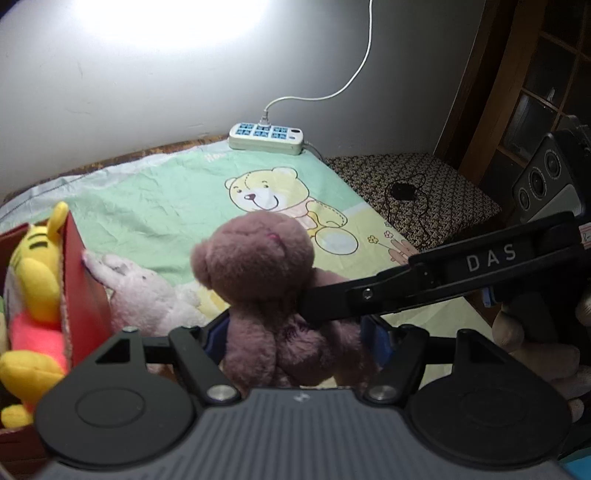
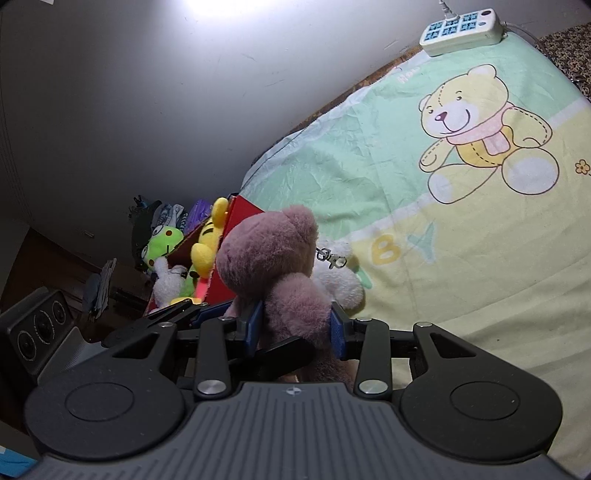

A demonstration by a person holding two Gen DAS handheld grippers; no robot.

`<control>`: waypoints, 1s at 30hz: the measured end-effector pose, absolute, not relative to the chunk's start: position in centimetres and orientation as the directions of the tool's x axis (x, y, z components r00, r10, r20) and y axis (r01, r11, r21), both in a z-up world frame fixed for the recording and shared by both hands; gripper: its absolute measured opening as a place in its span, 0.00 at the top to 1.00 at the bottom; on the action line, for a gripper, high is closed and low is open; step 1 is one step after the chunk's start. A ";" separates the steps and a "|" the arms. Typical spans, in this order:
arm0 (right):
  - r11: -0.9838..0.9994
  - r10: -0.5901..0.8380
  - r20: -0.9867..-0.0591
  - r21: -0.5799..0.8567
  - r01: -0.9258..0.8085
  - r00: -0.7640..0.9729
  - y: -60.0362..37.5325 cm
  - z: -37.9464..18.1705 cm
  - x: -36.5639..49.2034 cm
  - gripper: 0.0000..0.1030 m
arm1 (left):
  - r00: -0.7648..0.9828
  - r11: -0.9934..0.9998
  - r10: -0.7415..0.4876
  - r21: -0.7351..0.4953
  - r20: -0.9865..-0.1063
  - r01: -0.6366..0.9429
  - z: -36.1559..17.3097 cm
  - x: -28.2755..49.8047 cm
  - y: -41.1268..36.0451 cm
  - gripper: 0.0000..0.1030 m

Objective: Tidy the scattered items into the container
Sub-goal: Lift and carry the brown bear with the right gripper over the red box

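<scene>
A mauve plush bear (image 1: 255, 258) (image 2: 266, 254) hangs above the bed, held from two sides. My left gripper (image 1: 295, 332) is shut on its lower body, with the blue pads (image 1: 376, 339) pressing its flanks. My right gripper (image 2: 297, 326) is shut on its body just below the head; in the left wrist view one black finger of it reaches in from the right. The red box (image 1: 85, 280) (image 2: 247, 212) stands to the bear's left and holds a yellow tiger plush (image 1: 37, 269) (image 2: 207, 243) and a green frog plush (image 2: 162, 243). A white plush (image 1: 147, 295) (image 2: 343, 284) lies on the sheet against the box wall.
A cartoon-bear bed sheet (image 1: 166, 206) covers the bed, with a white power strip (image 1: 266, 138) (image 2: 461, 31) at the wall. A patterned cushion (image 1: 406, 184) with a black cable lies to the right. A person's hand (image 1: 517, 332) holds the right gripper.
</scene>
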State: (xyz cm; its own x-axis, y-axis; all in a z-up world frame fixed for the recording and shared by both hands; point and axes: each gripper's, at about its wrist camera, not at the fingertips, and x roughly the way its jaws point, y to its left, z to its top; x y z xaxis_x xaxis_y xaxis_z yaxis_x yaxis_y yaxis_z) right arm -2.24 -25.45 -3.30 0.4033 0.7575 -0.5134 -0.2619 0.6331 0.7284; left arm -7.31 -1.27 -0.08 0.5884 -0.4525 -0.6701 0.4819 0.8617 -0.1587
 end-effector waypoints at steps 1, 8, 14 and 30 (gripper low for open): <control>0.628 0.761 -0.504 0.729 -0.271 0.408 -24.9 -2.8 -2.6 0.61 | 0.598 0.863 -0.454 -0.158 -0.660 0.480 0.4 -7.6 -0.6 0.30; 0.591 0.791 -0.444 0.733 -0.337 0.422 -20.2 -0.1 -3.3 0.61 | 0.674 0.883 -0.436 -0.139 -0.596 0.449 3.6 -9.1 4.5 0.30; 0.566 0.812 -0.411 0.730 -0.384 0.414 -16.1 1.6 -3.2 0.61 | 0.723 0.903 -0.410 -0.137 -0.557 0.407 5.2 -9.6 9.1 0.30; 0.454 0.872 -0.316 0.808 -0.376 0.374 -2.9 1.4 -1.8 0.60 | 0.811 0.968 -0.225 -0.028 -0.540 0.249 6.8 -9.3 21.2 0.30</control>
State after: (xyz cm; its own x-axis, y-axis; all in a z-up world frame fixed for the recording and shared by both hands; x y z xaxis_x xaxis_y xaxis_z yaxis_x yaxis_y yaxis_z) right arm -1.82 -2.90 1.36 0.3736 0.8721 -0.3161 -0.3760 0.4539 0.8078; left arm -9.27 21.19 6.78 0.8110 -0.2247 -0.5401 0.2494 0.9680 -0.0282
